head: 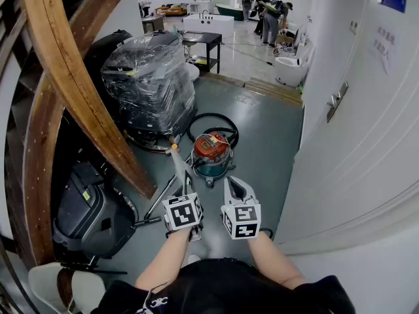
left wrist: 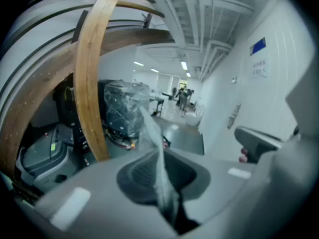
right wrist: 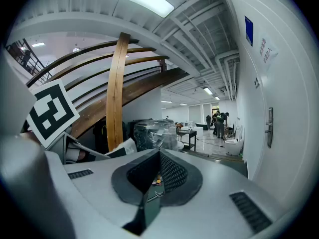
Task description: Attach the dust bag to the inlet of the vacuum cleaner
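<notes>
My left gripper [left wrist: 167, 185] had its jaws pinched on the thin, whitish dust bag [left wrist: 155, 148]. The bag stuck up out of the jaws like a flat strip. My right gripper [right wrist: 158, 159] was just beside the left one. Its jaws were pressed together with nothing in them. The red and blue-green vacuum cleaner [head: 211, 154] stood on the grey floor [head: 262, 149] ahead of both grippers. The bag was not on it.
</notes>
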Tool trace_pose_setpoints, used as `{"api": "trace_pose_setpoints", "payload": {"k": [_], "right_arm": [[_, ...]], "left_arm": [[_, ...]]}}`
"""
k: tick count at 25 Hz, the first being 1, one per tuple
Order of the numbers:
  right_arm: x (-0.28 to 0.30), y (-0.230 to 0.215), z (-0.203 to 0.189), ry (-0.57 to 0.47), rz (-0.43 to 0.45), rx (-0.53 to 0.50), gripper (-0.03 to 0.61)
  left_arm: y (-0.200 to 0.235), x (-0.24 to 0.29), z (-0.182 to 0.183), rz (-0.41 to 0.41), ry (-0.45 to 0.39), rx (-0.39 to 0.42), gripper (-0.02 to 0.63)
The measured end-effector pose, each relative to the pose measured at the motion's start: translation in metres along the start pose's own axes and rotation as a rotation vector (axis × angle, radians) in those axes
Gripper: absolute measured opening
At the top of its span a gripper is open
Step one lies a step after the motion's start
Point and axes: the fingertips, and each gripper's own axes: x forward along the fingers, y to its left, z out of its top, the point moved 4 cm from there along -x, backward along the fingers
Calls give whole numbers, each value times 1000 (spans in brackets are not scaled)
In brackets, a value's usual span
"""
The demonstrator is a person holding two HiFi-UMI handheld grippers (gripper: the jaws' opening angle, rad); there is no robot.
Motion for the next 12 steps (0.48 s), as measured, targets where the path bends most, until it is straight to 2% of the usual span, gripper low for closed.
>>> {"api": "trace_pose_setpoints", "payload": {"k": [9,12], "right_arm": [[6,16,-1,4,18,12,-2],[8,25,-3,8,26,-22,-2]], "left_arm": [[11,2,1,-22,10,-13,29],[15,4,1,-35,14,-16,29]]}}
